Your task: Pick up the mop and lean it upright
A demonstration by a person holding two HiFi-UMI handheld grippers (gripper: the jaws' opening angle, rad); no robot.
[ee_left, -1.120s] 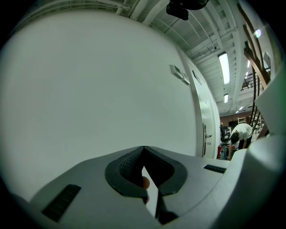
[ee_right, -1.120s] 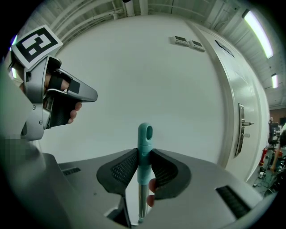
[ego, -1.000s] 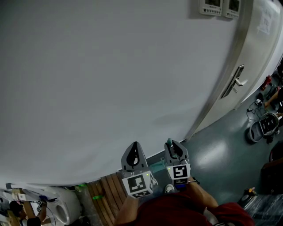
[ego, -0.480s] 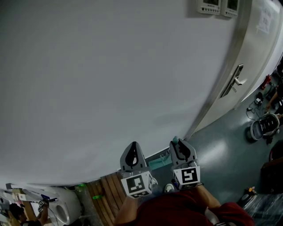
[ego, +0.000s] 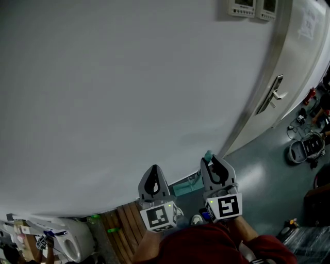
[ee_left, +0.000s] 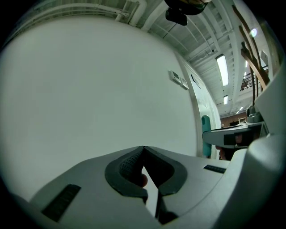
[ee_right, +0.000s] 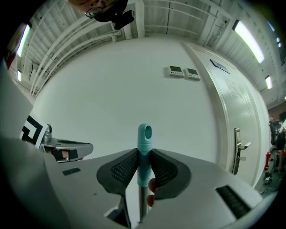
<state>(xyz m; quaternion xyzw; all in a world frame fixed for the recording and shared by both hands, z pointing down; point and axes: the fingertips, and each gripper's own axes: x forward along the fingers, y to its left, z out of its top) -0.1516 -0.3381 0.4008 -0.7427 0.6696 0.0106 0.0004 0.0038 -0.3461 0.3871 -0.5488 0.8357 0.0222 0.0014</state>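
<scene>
The mop's teal handle tip (ee_right: 144,145) stands upright between the pads of my right gripper (ee_right: 144,156), which is shut on it; a metal shaft (ee_right: 141,203) runs down below. In the head view the right gripper (ego: 214,161) is held close to the white wall with the mop's teal tip (ego: 208,155) poking out above it. My left gripper (ego: 153,170) is beside it on the left, lower, shut and empty; its tips (ee_left: 143,148) meet. A flat teal piece (ego: 183,187) lies on the floor at the wall's foot. From the left gripper view the teal handle (ee_left: 205,136) shows at the right.
A white wall (ego: 129,93) fills most of the head view. A door with a lever handle (ego: 273,95) is to the right, with two wall panels (ego: 255,7) above. Wooden slats (ego: 126,221) lie at lower left. A round device (ego: 304,147) sits on the grey floor at far right.
My right gripper has risen with the mop handle and now sits higher and further right in the head view. The left gripper has hardly moved.
</scene>
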